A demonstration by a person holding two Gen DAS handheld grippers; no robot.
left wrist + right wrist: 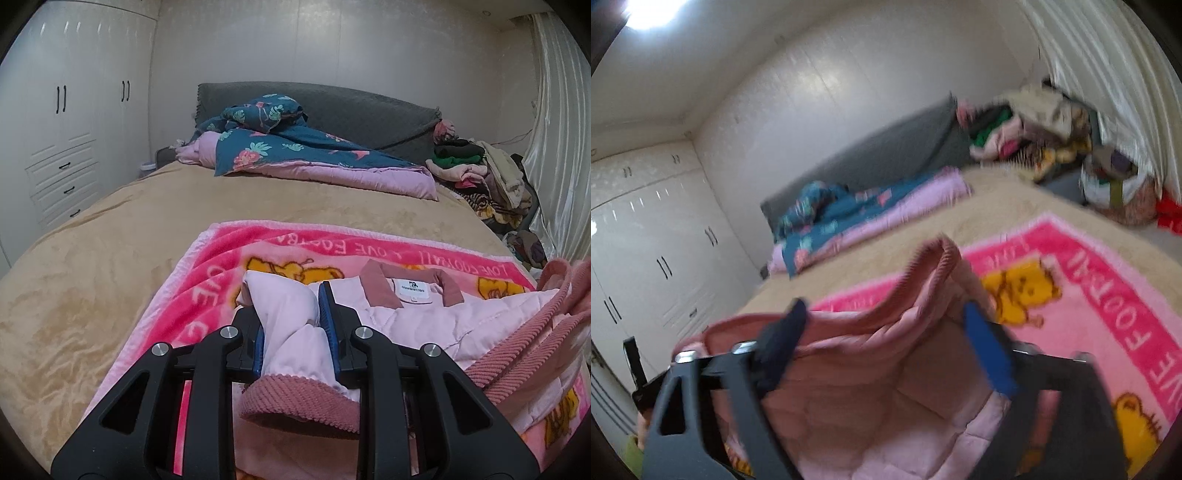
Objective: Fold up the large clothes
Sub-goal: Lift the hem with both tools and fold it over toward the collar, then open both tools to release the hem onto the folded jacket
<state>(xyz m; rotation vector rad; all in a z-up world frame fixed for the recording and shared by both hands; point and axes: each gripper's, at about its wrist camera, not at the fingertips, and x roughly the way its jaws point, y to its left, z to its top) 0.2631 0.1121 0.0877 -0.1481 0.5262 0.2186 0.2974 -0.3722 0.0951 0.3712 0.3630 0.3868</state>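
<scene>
My left gripper (pixel 291 325) has its 2 blue-padded fingers (pixel 327 314) pressed in on a bunched sleeve of the pale pink quilted jacket with dusty-rose corduroy collar and cuffs (pixel 424 317), the ribbed cuff spilling out just behind the pads. My right gripper (pixel 886 354) has the jacket's other side, a corduroy-edged fold, lying between its fingers, which stand fairly wide apart; the view is blurred by motion, so I cannot tell whether the pads are truly biting or the cloth is only draped through them. The jacket lies on the bright pink cartoon-bear fleece blanket (pixel 221 266), which is spread over the tan plush bed cover (pixel 110 240). Its collar, with the white label showing inside, points away from me toward the grey headboard (pixel 369 110), so I judge its long axis to run from my side up toward the pillows, with the hem nearest me (though the hem itself is hidden under my tools). The risks as I see them: the padded fabric is thick and springy, so a loose right hold could let that edge slide out mid-swing and the fold would land crooked; lifting 1 side higher than the other would skew the body off its axis; and the fleece blanket could cling and ride up with the jacket. The folded teal floral quilt (pixel 280 147) and the heap of assorted clothes beside the bed (pixel 480 173) sit well apart, out of harm's way.
</scene>
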